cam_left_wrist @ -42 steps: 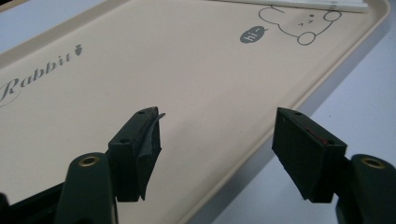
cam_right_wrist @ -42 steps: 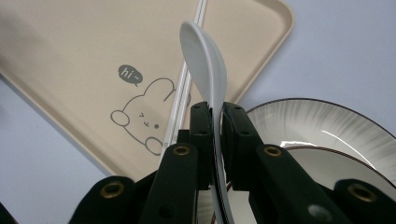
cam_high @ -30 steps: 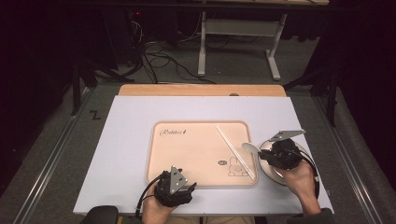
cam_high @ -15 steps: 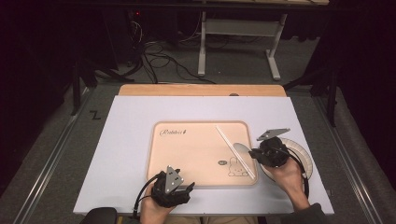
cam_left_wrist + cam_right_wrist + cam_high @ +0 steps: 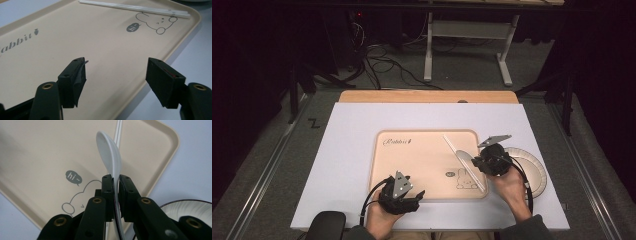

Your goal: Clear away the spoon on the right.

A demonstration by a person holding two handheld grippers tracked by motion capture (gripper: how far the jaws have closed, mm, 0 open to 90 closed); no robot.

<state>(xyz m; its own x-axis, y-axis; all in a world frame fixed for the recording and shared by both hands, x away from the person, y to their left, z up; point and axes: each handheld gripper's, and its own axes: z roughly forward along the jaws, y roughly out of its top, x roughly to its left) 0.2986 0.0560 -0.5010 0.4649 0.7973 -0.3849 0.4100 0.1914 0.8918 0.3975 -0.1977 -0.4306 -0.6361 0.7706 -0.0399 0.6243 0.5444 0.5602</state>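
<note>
A beige tray (image 5: 412, 160) printed with a rabbit drawing (image 5: 466, 180) lies mid-table. White chopsticks (image 5: 452, 146) rest slanted on its right side. My right gripper (image 5: 479, 162) is shut on the handle of a white spoon (image 5: 464, 160), whose bowl hangs over the tray's right part near the chopsticks. The right gripper view has the spoon (image 5: 108, 147) standing on edge between the shut right gripper (image 5: 115, 178), above the tray (image 5: 37, 152). My left gripper (image 5: 414, 197) rests at the tray's near edge, and in its own view the left gripper (image 5: 116, 62) is open over the tray (image 5: 75, 37).
A white ribbed plate (image 5: 532, 170) with a dark rim sits on the pale table cover (image 5: 347, 150) right of the tray, also in the right gripper view as the plate (image 5: 190, 210). The chopsticks (image 5: 130, 7) lie past the rabbit drawing (image 5: 155, 21).
My right gripper has carried the spoon leftward, from above the plate to above the tray's right edge. The left gripper has stayed put.
</note>
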